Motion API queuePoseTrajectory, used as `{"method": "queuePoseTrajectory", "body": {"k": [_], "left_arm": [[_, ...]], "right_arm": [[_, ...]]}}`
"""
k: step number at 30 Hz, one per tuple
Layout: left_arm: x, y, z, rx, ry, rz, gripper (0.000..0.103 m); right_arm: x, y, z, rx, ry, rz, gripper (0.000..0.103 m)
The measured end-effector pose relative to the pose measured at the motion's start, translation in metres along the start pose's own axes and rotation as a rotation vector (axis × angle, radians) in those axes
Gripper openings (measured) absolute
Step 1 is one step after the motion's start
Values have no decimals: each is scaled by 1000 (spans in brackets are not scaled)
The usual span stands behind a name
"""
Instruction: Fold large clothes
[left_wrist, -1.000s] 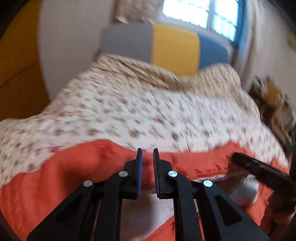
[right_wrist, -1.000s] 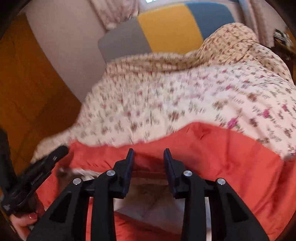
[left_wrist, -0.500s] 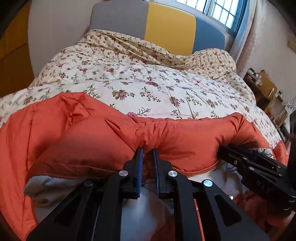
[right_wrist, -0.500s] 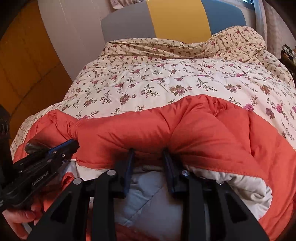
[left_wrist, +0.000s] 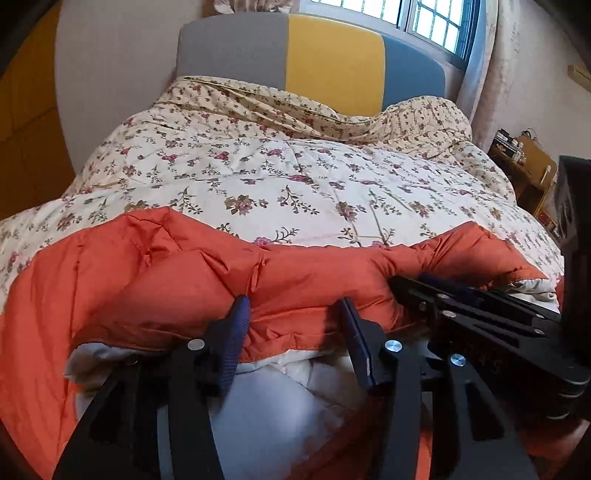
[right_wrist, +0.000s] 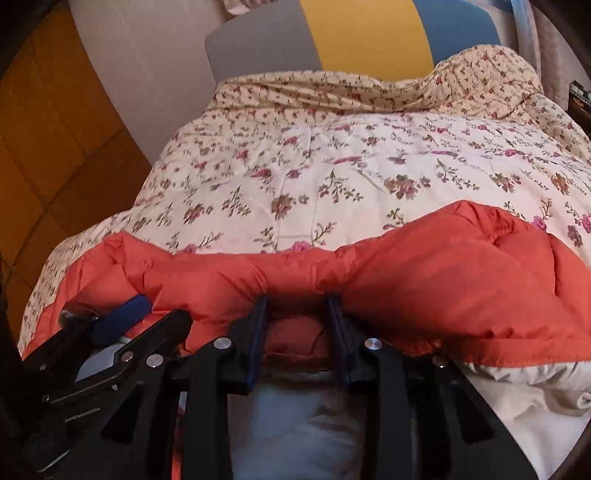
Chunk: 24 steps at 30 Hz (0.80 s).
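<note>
The orange padded jacket (left_wrist: 303, 280) lay folded on the floral quilt (left_wrist: 295, 184) of the bed, far from the headboard (left_wrist: 314, 66). Left gripper (left_wrist: 295, 317) and right gripper (right_wrist: 297, 314) both had fingers spread at its folded edge.
</note>
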<state>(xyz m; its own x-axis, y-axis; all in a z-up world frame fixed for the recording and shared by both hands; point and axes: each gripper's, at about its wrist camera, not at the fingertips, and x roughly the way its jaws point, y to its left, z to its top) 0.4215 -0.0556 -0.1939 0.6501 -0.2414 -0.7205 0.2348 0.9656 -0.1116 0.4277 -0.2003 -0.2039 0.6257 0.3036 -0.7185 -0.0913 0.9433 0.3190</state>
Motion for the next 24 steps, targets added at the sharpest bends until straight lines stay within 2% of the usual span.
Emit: {"method": "queuePoseTrajectory", "body": {"k": [3,6,8,9,10,11,13,14,15,18,20,23,24], "left_arm": [[5,1,0,-4,9,-2,50],[1,3,-2,-15,4,-16,50],[-7,4,-2,-25,-3,-31,52],[-18,5,-4,-32,-16,-46,54],[-30,6,-6,-36,-35,-57,64],[-42,7,-9,-37,-66,-57,80],[-58,10,-12,-43,-120,-14,86],[-63,15,-14,-60,-133,9,86],[-62,18,-14,-77,-124,21,86],[-35,32,-17,-140,-13,69,86],[-24,30,-19,-123,11,79,88],[-18,19,-17,-68,38,120,93],[-20,17,-17,-56,39,130,94]], "right_arm": [[-5,-2,0,0,4,13,31],[-39,-15,-2,90,-19,91,32],[-71,-23,-8,92,-77,60,35],[-89,-30,-14,74,-118,5,36],[-98,-33,-17,67,-138,-24,37],[-105,-39,-21,61,-150,-53,35],[-101,-55,-29,69,-133,-136,37],[-95,-63,-31,94,-109,-133,36],[-83,-73,-34,136,-72,-114,35],[-74,-72,-36,115,-76,-129,34],[-71,-67,-37,97,-77,-153,35],[-73,-71,-34,109,-67,-127,36],[-78,-70,-32,105,-66,-110,40]]}}
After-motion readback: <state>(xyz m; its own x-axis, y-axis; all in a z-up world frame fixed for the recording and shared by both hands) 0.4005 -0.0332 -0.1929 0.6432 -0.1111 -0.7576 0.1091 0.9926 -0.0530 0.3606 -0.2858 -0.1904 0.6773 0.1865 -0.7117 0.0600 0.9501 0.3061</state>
